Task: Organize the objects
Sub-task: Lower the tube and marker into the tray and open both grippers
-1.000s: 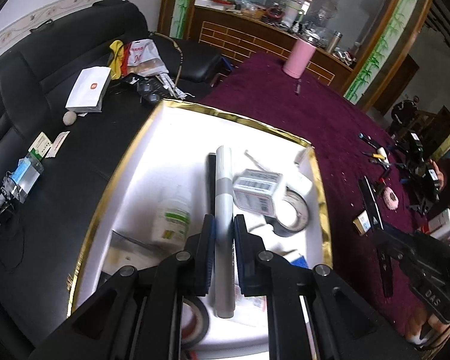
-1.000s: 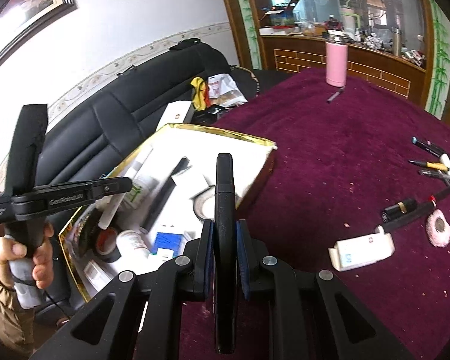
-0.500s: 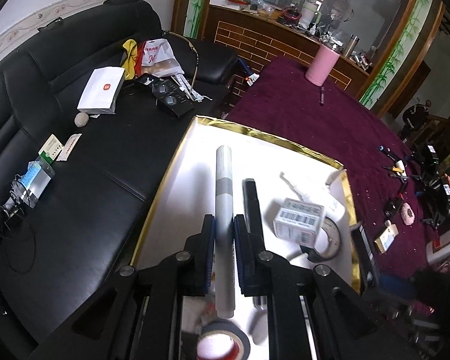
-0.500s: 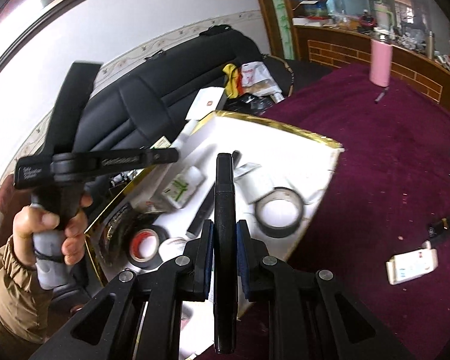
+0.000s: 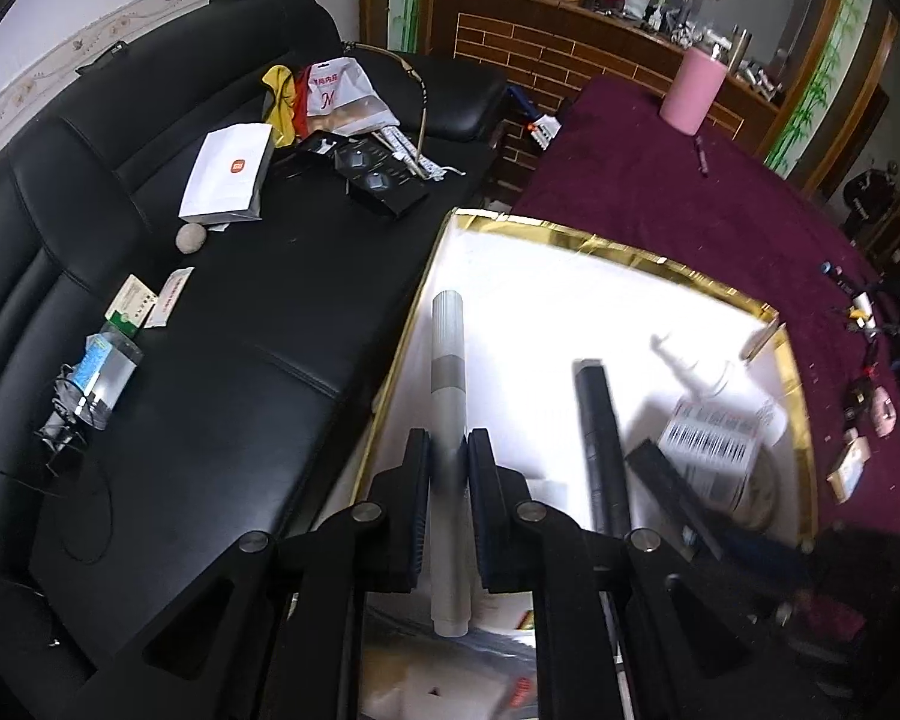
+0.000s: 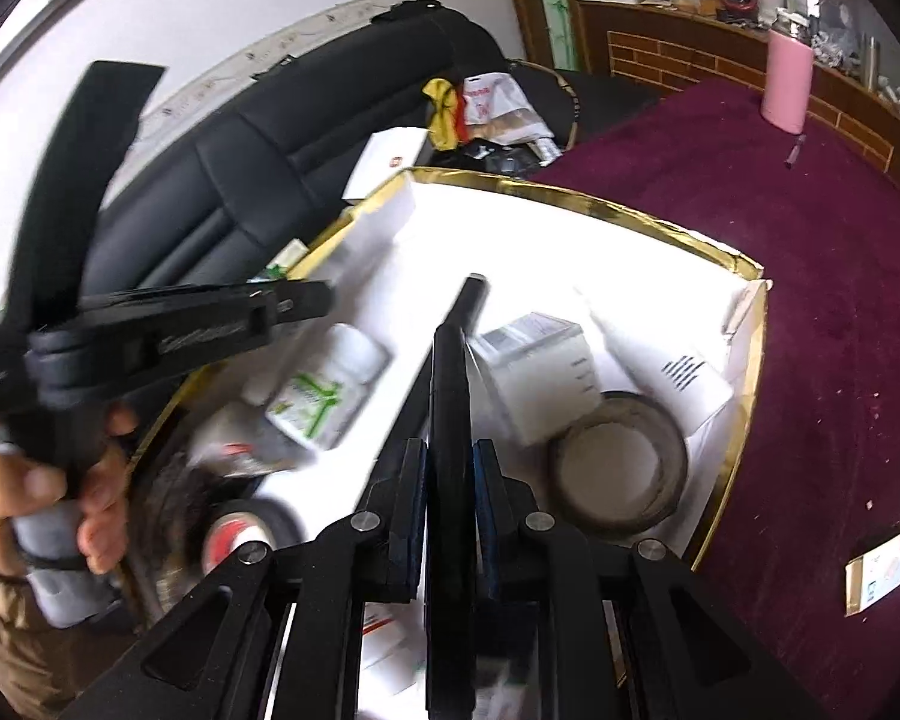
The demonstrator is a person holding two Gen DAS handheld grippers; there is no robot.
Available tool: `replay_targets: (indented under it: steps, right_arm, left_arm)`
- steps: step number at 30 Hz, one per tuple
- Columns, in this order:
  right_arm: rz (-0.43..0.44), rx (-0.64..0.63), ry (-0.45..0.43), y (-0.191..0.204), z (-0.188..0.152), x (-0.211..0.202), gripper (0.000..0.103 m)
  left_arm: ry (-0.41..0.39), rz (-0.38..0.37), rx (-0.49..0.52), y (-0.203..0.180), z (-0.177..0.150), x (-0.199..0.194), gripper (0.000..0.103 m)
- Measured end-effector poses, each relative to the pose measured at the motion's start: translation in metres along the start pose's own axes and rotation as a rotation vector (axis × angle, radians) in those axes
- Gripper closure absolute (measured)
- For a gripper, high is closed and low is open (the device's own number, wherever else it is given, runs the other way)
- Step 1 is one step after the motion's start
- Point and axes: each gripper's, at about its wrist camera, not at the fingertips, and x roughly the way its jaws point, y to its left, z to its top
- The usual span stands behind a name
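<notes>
Both hands have swung in over the gold-rimmed box (image 5: 570, 237), left gripper (image 5: 448, 468) clamped on the grey marker (image 5: 448, 360), right gripper (image 6: 450, 474) on the black bar (image 6: 449, 396) toward twelve o'clock, ready for dropping in.

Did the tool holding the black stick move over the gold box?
Yes. The right tool, shut on the black stick, moved from above the purple tablecloth to over the gold-edged box.

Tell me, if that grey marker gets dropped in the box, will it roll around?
Probably. The marker is a smooth round tube, so it may roll on the box's flat white floor until something stops it. It looks rigid, staying straight in the left gripper. Likely light, being slim plastic.
</notes>
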Motion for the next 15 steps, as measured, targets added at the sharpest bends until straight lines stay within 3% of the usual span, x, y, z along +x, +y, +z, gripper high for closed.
replay_targets:
  steps: [6, 12, 15]
  right_arm:
    - [0.029, 0.009, -0.014, -0.006, -0.001, 0.001, 0.082]
    - [0.062, 0.000, -0.095, -0.003, -0.009, -0.033, 0.058]
    - [0.078, 0.005, -0.162, -0.006, -0.014, -0.059, 0.034]
  left_arm:
    - [0.007, -0.015, -0.013, 0.002, -0.008, 0.001, 0.089]
    - [-0.084, -0.033, -0.014, -0.005, -0.015, -0.031, 0.064]
    - [-0.138, -0.033, -0.007, -0.016, -0.024, -0.052, 0.059]
